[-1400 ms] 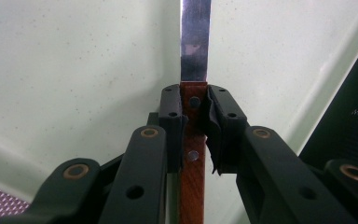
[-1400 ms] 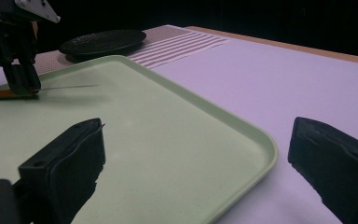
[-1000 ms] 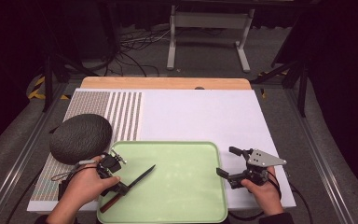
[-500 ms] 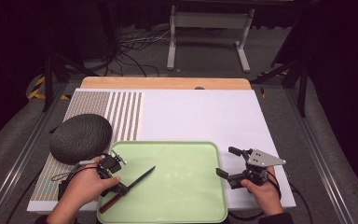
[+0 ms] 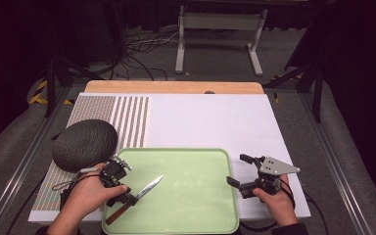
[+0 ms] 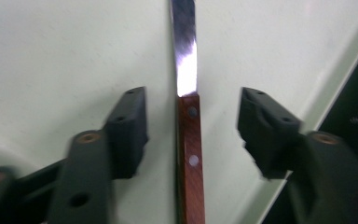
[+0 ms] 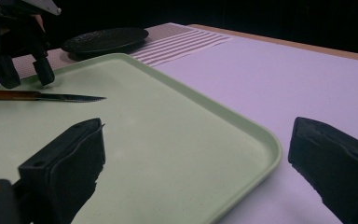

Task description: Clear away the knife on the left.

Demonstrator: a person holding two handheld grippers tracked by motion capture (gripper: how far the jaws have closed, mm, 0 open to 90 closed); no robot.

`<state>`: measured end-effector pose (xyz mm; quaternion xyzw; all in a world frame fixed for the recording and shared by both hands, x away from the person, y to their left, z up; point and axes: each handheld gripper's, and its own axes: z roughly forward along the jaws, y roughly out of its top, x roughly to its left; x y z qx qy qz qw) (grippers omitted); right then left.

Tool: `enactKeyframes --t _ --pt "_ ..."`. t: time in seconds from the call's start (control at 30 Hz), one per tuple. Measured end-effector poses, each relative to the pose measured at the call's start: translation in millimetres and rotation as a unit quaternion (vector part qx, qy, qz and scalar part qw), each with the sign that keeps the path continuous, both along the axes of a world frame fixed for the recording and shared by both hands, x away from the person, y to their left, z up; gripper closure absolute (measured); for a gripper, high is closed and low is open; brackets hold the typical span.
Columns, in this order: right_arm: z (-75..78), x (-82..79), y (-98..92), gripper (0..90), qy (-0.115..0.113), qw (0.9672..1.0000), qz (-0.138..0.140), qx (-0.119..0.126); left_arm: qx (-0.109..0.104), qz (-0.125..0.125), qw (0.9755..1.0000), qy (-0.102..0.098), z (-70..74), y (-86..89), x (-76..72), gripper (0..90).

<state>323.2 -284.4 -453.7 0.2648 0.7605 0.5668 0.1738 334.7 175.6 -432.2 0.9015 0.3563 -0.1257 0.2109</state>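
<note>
Your left gripper (image 5: 122,188) sits over the near left corner of a pale green tray (image 5: 200,161) in the high view, jaws spread and holding nothing. A knife (image 5: 136,198) lies flat in the tray directly under it. The knife's long axis runs on a diagonal: the brown wooden handle is toward you and to the left, near the tray's rim, and the blade points away and to the right, toward the middle of the tray. Your right gripper (image 5: 242,174) is open too and rests at the tray's right edge on the white counter (image 5: 210,122), well apart from the knife, so your left hand is much the nearer. A dark oval mat (image 5: 84,145) lies beyond your left hand.

From the left gripper view, the knife handle (image 6: 189,154) runs straight up between the two black jaws, one on each side, neither touching it. The blade (image 6: 184,46) points ahead, away from the gripper. The jaws look lined up to close across the handle.

From the right gripper view, the jaws stand wide apart and empty over the tray's rim (image 7: 242,126). The knife (image 7: 42,96) lies far off to the left, blade tip pointing right, beneath the left gripper (image 7: 21,70).
</note>
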Motion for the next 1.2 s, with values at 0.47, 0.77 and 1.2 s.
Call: enactKeyframes --t 0.47,0.77,1.2 --pt "0.4 -0.3 -0.3 4.6 0.0 1.0 -0.001 0.0 -0.023 -0.047 0.9926 -0.109 15.9 -11.3 -9.0 19.5" --pt "0.4 -0.3 -0.5 4.5 0.0 1.0 -0.001 0.001 -0.066 -0.087 0.9846 -0.136 10.1 -24.8 -11.3 62.8" --pt "0.6 -0.5 -0.9 4.4 0.0 1.0 -0.001 0.002 -0.026 -0.128 0.9863 -0.101 -5.4 -32.3 -9.4 90.0"
